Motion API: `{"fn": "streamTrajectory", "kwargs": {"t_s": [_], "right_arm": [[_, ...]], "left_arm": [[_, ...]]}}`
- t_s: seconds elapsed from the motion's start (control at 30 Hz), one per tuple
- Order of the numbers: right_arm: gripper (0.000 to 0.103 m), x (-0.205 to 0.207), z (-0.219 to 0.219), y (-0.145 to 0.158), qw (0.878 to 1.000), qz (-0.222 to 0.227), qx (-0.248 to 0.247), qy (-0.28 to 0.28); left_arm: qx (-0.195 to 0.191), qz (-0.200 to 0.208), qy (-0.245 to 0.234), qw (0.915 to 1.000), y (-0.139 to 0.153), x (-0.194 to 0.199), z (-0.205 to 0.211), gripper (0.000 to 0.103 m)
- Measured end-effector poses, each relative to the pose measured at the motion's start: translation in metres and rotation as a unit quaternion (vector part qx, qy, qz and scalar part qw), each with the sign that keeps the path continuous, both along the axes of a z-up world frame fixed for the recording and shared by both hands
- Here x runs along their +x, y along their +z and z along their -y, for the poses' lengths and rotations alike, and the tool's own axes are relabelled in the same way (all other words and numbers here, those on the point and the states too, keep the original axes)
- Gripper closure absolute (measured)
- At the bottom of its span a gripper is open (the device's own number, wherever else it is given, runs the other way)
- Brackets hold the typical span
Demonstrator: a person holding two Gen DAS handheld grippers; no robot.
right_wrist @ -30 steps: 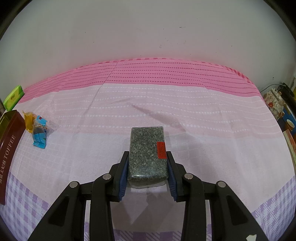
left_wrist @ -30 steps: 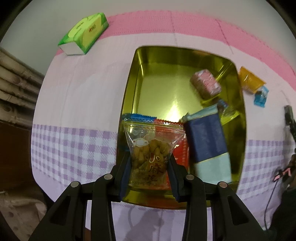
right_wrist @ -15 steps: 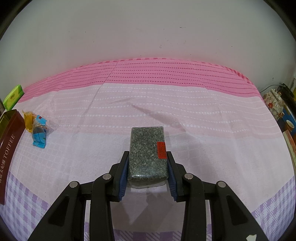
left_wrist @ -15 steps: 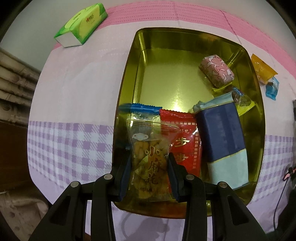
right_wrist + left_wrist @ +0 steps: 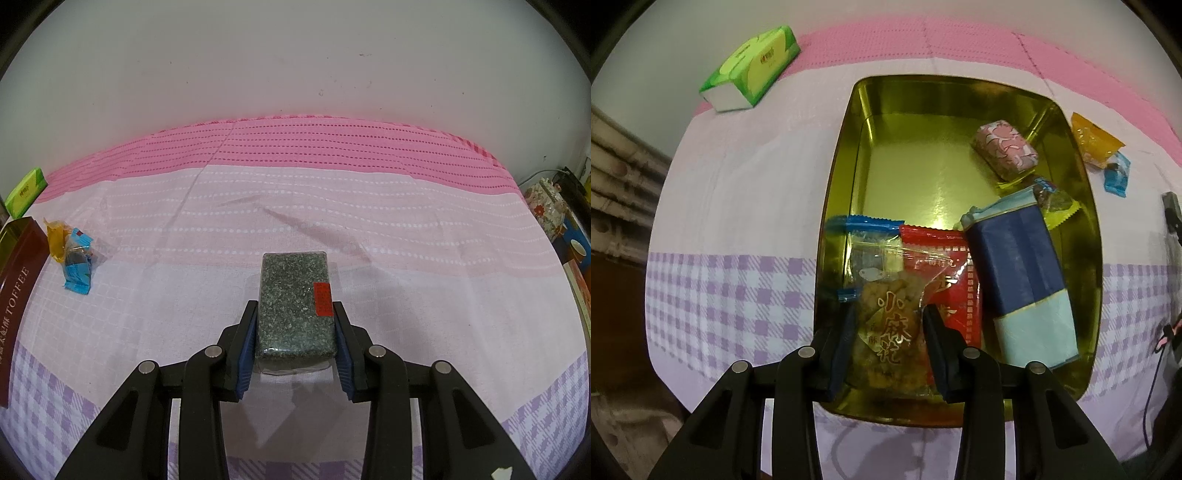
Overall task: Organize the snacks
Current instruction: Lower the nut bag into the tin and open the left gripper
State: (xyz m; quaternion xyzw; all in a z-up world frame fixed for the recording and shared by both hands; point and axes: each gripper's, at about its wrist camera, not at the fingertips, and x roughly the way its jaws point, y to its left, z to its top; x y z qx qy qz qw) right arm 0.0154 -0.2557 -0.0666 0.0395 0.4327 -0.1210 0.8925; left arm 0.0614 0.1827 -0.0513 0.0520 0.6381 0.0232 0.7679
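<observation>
Left gripper (image 5: pixel 888 334) clamps clear packet of fried twists (image 5: pixel 886 325), long axis along fingers, low inside near end of gold rectangular tin (image 5: pixel 842 177). Right gripper (image 5: pixel 293 334) pinches speckled grey-green block (image 5: pixel 295 306) lengthwise, right of tin, above cloth. Left nearer.

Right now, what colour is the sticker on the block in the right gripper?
Red, on the speckled dark-green block; right wrist view.

Looks like a home: a pink checked tablecloth (image 5: pixel 295 192) is spread out, a tissue pack (image 5: pixel 753 68) and floral teapot (image 5: pixel 546 206) are left nearby.
</observation>
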Motion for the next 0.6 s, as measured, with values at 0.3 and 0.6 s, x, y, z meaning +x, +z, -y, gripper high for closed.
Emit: {"fn": "streamTrajectory", "kwargs": {"t_s": [0.3,0.6], "right_arm": [[0.061,0.007,0.009,0.002,0.999,-0.032,0.005,-0.011],[0.06,0.019,0.009,0.004,0.998,-0.062,0.011,-0.015]], "left_arm": [[-0.01,0.074,-0.004,0.9972,0.036,-0.022,-0.001,0.056],[-0.046,0.142,0.056,0.9873,0.056,-0.037,-0.016,0.055]]}}
